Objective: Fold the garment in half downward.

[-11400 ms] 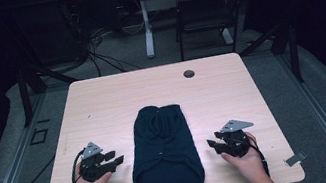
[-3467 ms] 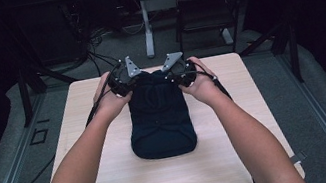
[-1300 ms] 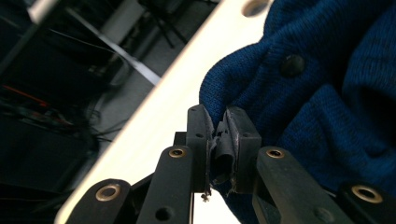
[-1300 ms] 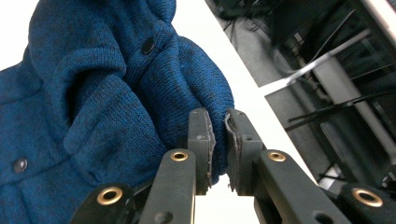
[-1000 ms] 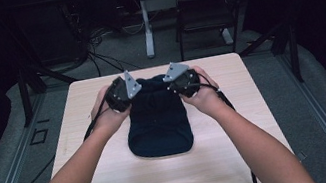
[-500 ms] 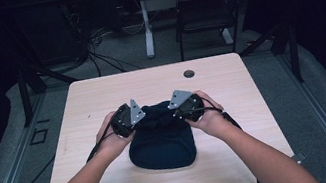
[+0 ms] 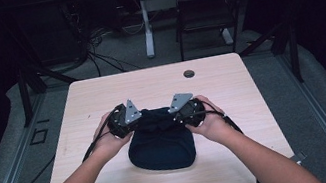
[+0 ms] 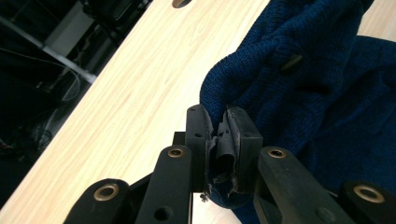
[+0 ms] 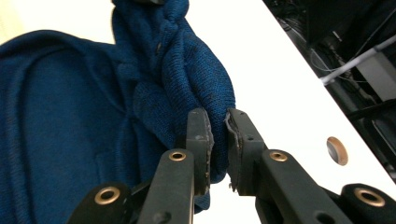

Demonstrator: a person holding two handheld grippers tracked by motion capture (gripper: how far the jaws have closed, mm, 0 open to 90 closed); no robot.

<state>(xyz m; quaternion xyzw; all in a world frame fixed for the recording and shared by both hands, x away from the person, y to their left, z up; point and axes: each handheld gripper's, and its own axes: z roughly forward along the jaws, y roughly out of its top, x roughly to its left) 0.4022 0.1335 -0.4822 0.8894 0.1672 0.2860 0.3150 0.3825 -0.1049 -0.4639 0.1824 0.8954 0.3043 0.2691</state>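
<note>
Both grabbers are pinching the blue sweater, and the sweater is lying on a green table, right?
Not quite. The table is light wood, not green, as the high view shows. The rest holds: the left gripper and the right gripper each have their jaws closed on a fold of the blue sweater, which lies on that table.

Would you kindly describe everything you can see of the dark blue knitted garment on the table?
The knitted garment is dark navy, of fine ribbed wool-like knit, with a small toggle-like button on its front. It lies on the pale wooden table, its far edge folded towards the person and bunched. The left gripper and right gripper each pinch a fold of it.
</note>
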